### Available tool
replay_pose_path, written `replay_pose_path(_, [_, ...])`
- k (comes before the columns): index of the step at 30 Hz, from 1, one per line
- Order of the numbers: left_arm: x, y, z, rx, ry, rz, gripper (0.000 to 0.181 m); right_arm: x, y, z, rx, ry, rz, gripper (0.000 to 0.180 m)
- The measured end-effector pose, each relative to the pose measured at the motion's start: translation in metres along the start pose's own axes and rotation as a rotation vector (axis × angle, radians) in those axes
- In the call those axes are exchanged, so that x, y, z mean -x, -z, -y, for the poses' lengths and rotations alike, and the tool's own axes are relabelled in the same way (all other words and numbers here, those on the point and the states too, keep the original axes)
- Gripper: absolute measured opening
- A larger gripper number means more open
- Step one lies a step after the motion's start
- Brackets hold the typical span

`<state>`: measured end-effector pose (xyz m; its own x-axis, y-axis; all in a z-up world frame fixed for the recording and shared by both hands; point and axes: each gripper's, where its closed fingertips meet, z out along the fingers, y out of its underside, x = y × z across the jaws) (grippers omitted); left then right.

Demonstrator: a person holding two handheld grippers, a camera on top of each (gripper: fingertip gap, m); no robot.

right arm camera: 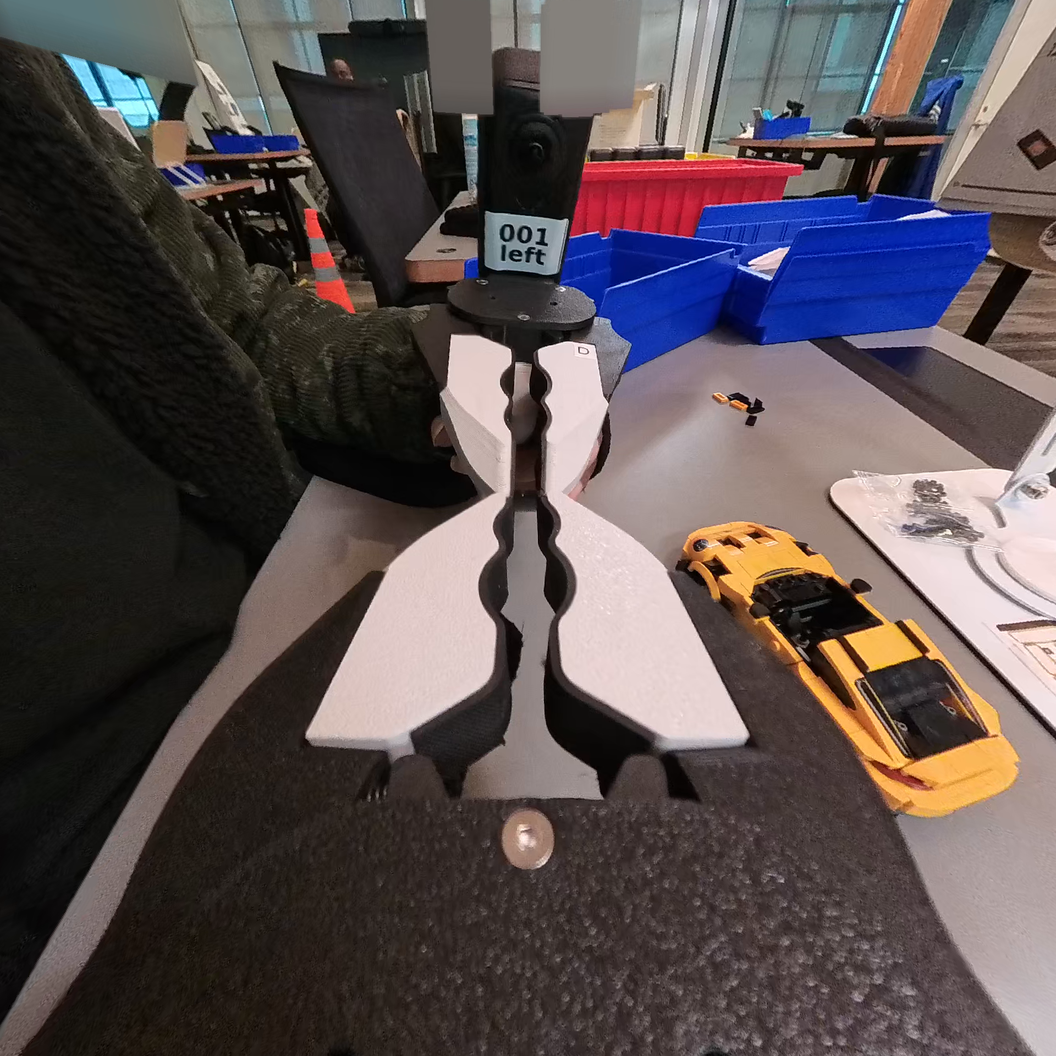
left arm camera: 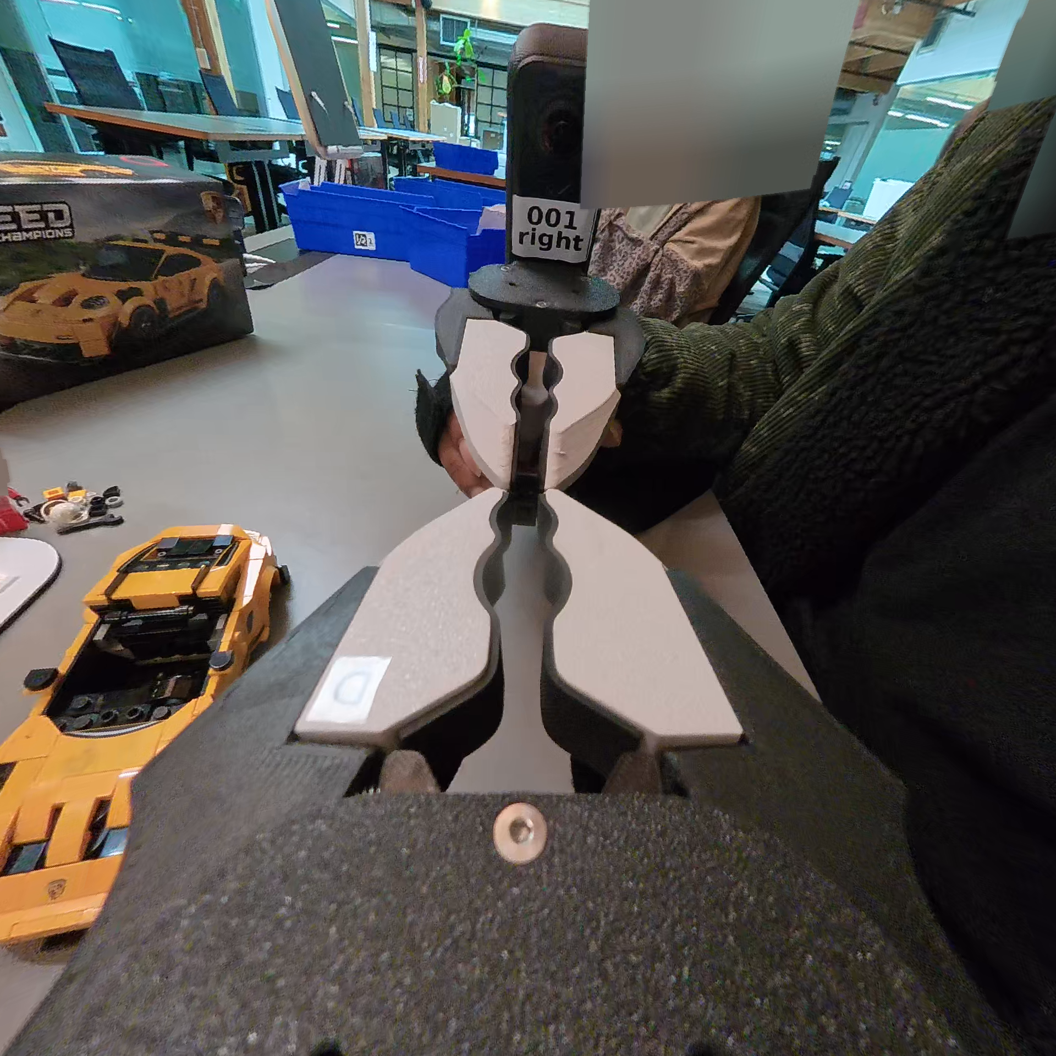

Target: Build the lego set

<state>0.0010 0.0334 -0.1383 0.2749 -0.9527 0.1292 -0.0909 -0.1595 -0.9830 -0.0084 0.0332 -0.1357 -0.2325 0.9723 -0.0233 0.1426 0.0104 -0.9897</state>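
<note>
My left gripper [left arm camera: 523,506] and my right gripper [right arm camera: 523,506] face each other tip to tip above the table's near edge. A small black Lego piece [left arm camera: 524,491] sits between both pairs of fingertips, and both grippers are closed on it. In the right wrist view it shows only as a dark sliver [right arm camera: 526,474] between the left gripper's tips. The part-built yellow Lego car [left arm camera: 143,657] lies on the grey table beside the grippers, with its black interior open. It also shows in the right wrist view [right arm camera: 828,646].
Loose small pieces [left arm camera: 80,506] lie beyond the car, with a few more further off [right arm camera: 740,404]. The set's box [left arm camera: 114,274] stands at the back. Blue bins [right arm camera: 800,268] and a red bin [right arm camera: 674,194] stand behind. A white stand base [right arm camera: 926,514] carries a bag of parts. A person's dark sleeves flank the grippers.
</note>
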Motion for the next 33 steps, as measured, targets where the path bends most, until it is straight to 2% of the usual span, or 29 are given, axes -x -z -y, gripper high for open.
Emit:
replay_pose_path(9, [0.008, 0.001, -0.010, 0.057, -0.034, 0.057, 0.008, -0.009, 0.001, -0.011, 0.049, -0.017, -0.033, 0.007])
replay_pose_path(17, [0.024, 0.005, -0.016, 0.106, -0.050, 0.160, 0.007, -0.021, 0.002, -0.034, 0.210, 0.081, -0.114, 0.007])
replay_pose_path(25, [0.032, 0.004, -0.024, 0.129, 0.080, 0.177, 0.015, -0.032, -0.001, -0.057, 0.444, 0.402, -0.193, 0.007])
replay_pose_path(33, [0.035, -0.002, -0.043, 0.185, 0.243, 0.160, 0.017, -0.029, 0.001, -0.072, 0.645, 0.708, -0.129, 0.007])
